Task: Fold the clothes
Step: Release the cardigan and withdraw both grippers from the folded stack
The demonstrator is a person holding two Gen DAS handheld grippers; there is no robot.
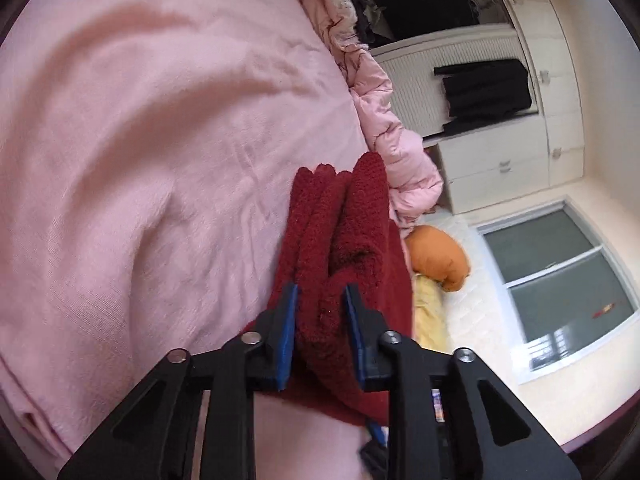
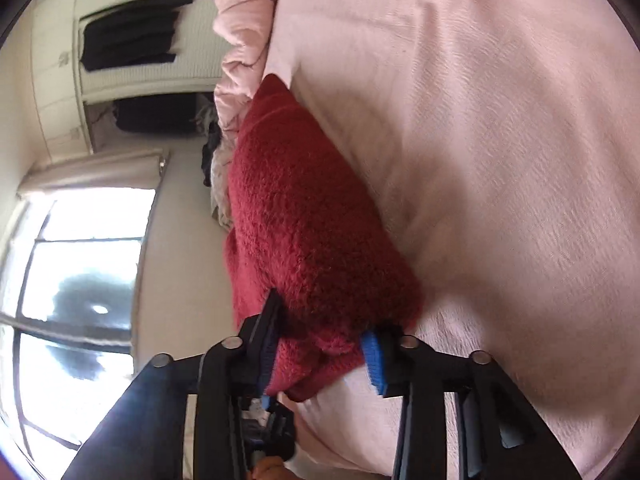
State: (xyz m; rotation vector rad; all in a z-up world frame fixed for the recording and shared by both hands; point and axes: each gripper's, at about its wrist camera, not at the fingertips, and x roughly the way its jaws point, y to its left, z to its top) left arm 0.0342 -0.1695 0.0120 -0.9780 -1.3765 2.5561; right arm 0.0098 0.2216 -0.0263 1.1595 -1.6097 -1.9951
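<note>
Left wrist view: we find the left hand-held gripper (image 1: 321, 322) clamped on the folded red garment (image 1: 344, 240), keeping its layers stacked over the pink bed (image 1: 140, 140).

Right wrist view: the right hand-held gripper (image 2: 320, 344) pinches the same bundle's other end, presumably for carrying.

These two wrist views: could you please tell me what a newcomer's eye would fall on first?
The dark red fuzzy garment, bunched into thick folds, stands out against the pale pink bedsheet it lies on. Both grippers hold it: the left gripper has the folds between its blue-padded fingers, and the right gripper clamps its near end. Beyond the bed edge, a cream wardrobe with dark clothes on its shelves and a bright window draw the eye.
</note>
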